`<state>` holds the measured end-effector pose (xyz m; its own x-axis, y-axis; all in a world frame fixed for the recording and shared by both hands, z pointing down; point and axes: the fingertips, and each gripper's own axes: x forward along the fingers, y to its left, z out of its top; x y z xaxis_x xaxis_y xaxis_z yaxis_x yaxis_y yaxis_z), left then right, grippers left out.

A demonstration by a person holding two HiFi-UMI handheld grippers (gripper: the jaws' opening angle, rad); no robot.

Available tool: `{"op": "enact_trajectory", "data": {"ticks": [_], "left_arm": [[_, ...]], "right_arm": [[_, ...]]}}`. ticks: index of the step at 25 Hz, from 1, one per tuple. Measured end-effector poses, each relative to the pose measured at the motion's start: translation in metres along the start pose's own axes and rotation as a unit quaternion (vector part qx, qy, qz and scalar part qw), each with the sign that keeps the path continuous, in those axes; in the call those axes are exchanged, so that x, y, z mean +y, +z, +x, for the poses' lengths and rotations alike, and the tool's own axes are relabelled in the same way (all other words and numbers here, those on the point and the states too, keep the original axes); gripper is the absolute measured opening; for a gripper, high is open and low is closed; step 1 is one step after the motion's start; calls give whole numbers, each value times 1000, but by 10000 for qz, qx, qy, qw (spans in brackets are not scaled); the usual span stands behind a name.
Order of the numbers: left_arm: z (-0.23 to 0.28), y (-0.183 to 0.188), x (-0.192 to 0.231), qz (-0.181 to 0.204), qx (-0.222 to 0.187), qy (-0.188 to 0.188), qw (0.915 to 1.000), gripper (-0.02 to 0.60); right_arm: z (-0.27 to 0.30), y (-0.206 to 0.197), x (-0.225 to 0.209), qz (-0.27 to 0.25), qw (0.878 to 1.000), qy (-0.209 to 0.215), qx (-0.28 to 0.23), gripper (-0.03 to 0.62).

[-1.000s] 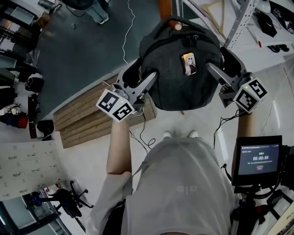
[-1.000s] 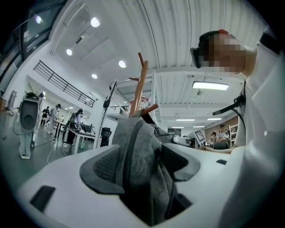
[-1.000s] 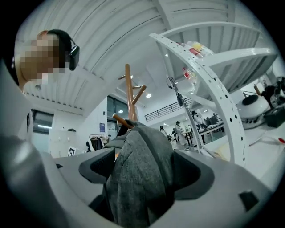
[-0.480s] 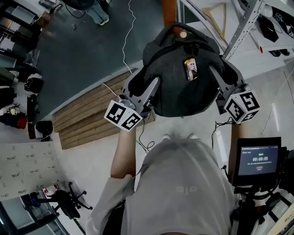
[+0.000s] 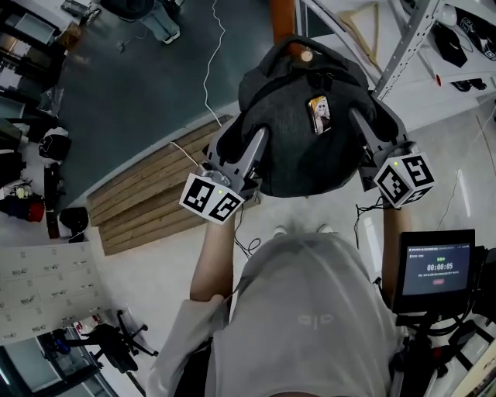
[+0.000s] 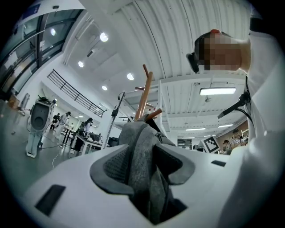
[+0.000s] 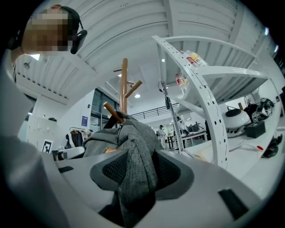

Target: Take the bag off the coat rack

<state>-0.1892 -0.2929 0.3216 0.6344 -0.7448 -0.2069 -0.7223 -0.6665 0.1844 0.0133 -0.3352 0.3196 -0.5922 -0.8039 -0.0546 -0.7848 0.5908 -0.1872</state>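
Presently the left tongs (image 6: 143, 153) and right tongs (image 7: 133, 167), having just been closing, are each pinching a fold of the dark grey woven fabric backpack (image 5: 302, 155). Beyond, it is hanging on the brown wooden coat rack (image 5: 283, 17). Judged soft, sagging, moderately heavy; bunched side cloth is serving as the hold.

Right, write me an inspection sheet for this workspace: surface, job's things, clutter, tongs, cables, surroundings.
Surface: pale floor meeting dark floor, with a wooden pallet at their border.
Job's things: grey bag hung on the wooden coat rack.
Clutter: dark items along the left edge; office chair.
Tongs: left tongs and right tongs each shut on a fold of bag fabric, having just been closing.
Cables: white cable across the dark floor; black cable below the bag.
Surroundings: white perforated shelving, timer screen, people at distant desks.
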Motion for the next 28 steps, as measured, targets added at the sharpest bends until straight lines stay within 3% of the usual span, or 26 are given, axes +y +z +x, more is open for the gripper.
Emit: {"op": "enact_trajectory", "data": {"ticks": [5, 12, 17, 22, 28], "left_arm": [[2, 0, 3, 122, 48, 193, 9997, 131], [5, 6, 1, -39, 69, 153, 9999, 106], [8, 22, -12, -63, -20, -13, 10000, 98], [-25, 62, -34, -145, -105, -185, 9997, 97], [-16, 57, -53, -146, -46, -409, 9990, 95]], "right_arm": [[2, 2, 4, -81, 9998, -172, -87, 149], [-2, 10, 4, 291, 9995, -62, -142, 129], [-9, 30, 6, 285, 9992, -1, -295, 124], [-32, 64, 54, 217, 9992, -30, -331, 124], [-53, 65, 42, 342, 9984, -37, -440, 121]]}}
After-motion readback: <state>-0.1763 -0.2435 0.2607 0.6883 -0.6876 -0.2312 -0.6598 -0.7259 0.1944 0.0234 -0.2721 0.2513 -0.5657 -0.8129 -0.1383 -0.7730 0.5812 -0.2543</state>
